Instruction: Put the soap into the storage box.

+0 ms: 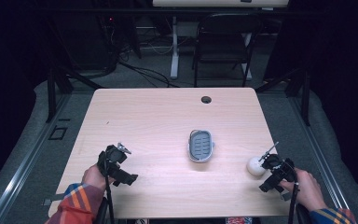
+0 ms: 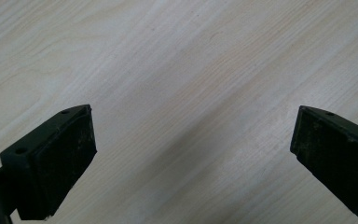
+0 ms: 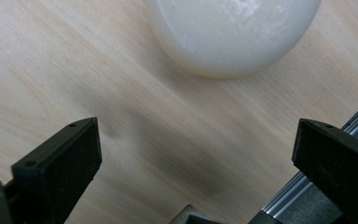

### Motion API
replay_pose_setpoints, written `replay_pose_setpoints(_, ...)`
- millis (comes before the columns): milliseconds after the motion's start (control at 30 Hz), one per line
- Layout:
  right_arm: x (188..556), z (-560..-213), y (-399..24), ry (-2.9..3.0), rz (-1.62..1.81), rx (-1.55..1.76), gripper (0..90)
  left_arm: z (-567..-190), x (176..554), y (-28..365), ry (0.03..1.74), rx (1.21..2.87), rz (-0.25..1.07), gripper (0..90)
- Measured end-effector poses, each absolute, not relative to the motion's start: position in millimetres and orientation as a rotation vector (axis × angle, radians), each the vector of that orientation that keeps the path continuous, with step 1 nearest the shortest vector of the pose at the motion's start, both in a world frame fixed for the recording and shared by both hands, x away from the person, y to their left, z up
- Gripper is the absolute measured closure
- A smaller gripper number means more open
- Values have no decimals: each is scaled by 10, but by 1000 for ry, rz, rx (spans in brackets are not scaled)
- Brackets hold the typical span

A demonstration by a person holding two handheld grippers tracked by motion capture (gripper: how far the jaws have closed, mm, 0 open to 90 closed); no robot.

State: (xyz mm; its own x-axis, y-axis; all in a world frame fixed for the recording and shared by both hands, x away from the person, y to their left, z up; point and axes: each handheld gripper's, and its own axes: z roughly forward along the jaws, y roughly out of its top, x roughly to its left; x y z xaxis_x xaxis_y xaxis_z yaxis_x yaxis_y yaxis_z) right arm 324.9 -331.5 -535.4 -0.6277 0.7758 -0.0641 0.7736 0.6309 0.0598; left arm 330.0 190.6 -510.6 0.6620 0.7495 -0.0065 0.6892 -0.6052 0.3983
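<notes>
Your right gripper, jaws spread, empty, at the counter's right edge beside the white ball; left gripper likewise spread.

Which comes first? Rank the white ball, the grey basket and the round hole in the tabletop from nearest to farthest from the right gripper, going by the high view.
1. White ball: just left of the right gripper, at the table's right edge.
2. Grey basket: mid-table, farther left.
3. Round hole: near the table's far edge.
</notes>
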Motion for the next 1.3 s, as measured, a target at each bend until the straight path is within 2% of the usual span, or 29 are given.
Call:
replay_pose_setpoints(433, 3287, -5280, -3336, 2807, 57, 1301, 0, -5108, 3302, 1898, 1129, 2525, 231, 0)
replay_pose_setpoints(600, 3257, -5339, -3336, 2701, 254, 1417, 0, -5111, 3306, 1903, 1131, 2525, 229, 1)
replay_pose_setpoints(767, 3350, -5276, -3293, 2748, 160, 1374, 0, -5113, 3310, 1898, 1133, 2529, 224, 1)
replay_pose_setpoints(1133, 3407, -5300, -3222, 2690, 290, 1434, 0, -5113, 3312, 1899, 1135, 2528, 226, 0)
replay_pose_setpoints(1200, 3498, -5199, -3235, 2810, 94, 1294, 0, -5113, 3312, 1898, 1135, 2529, 224, 0)
replay_pose_setpoints(1233, 3409, -5343, -3188, 2651, 383, 1458, 0, -5113, 3312, 1899, 1135, 2529, 226, 0)
replay_pose_setpoints(1300, 3465, -5280, -3197, 2735, 275, 1375, 3, -5114, 3312, 1899, 1135, 2528, 226, 0)
